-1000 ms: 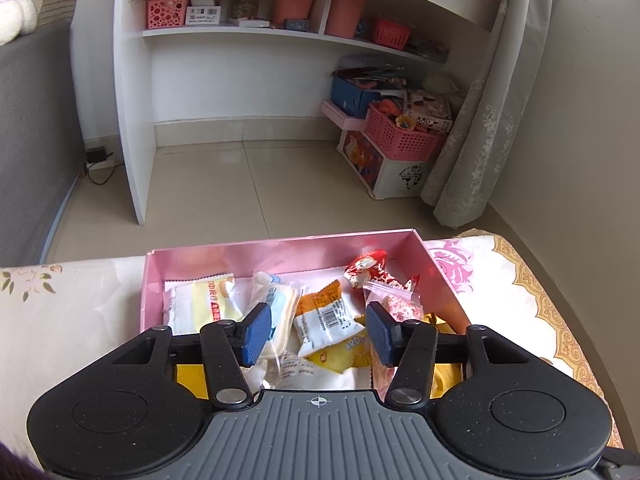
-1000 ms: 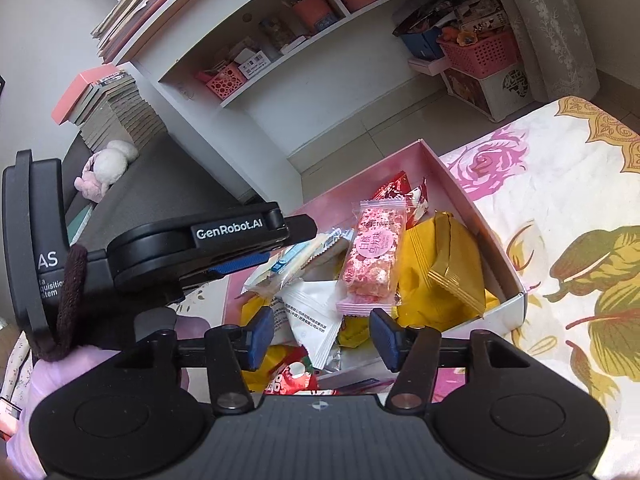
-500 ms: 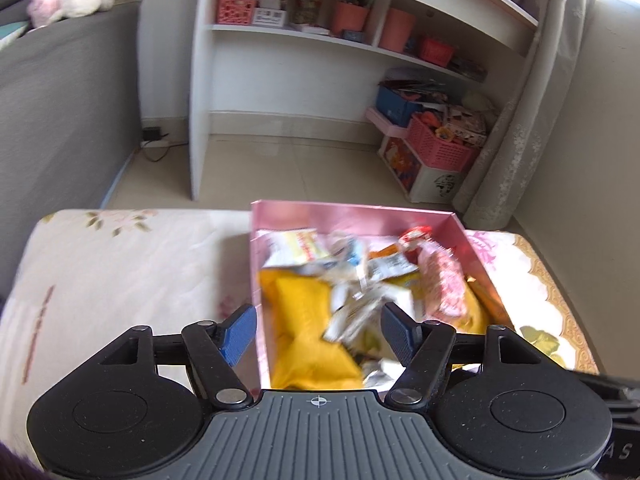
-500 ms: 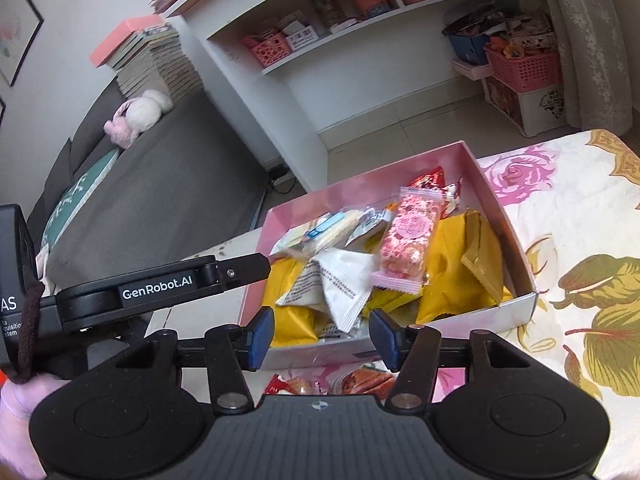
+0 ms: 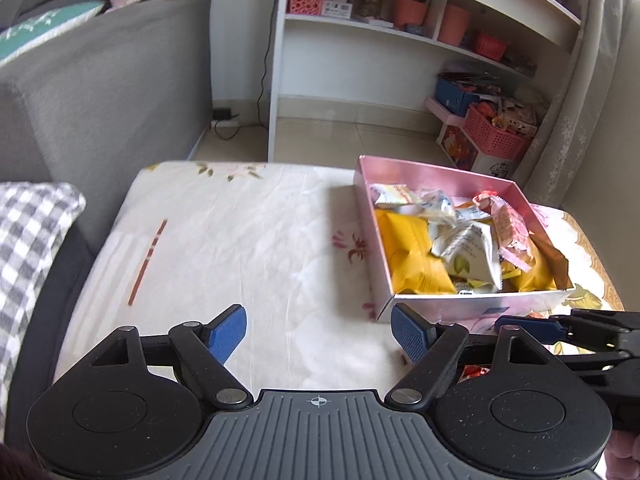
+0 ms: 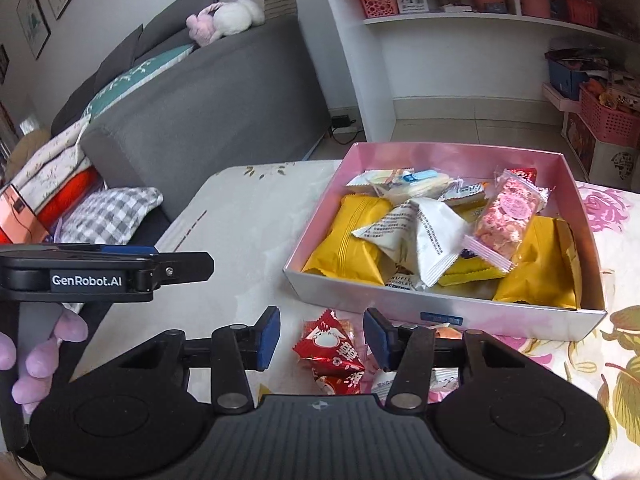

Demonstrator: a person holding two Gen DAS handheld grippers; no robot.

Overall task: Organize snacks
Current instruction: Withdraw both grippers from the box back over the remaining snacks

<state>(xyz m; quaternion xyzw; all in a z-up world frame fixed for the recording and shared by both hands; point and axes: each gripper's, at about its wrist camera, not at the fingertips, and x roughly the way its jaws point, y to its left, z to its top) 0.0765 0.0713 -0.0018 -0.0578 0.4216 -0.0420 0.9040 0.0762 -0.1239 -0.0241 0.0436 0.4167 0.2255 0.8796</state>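
A pink box full of snack packets stands on the flowered table; it also shows in the left wrist view. Inside lie yellow packets, a white packet and a pink speckled packet. Red snack packets lie on the cloth in front of the box. My right gripper is open and empty, with its fingers on either side of the red packets, just above them. My left gripper is open and empty over bare cloth, left of the box.
A grey sofa with a checked cushion stands left of the table. White shelves and pink baskets stand on the floor beyond. More packets lie under my right gripper.
Both grippers have pulled back from over the box. The left one has swung left over bare cloth. The right one has dropped to the red packets in front of the box.
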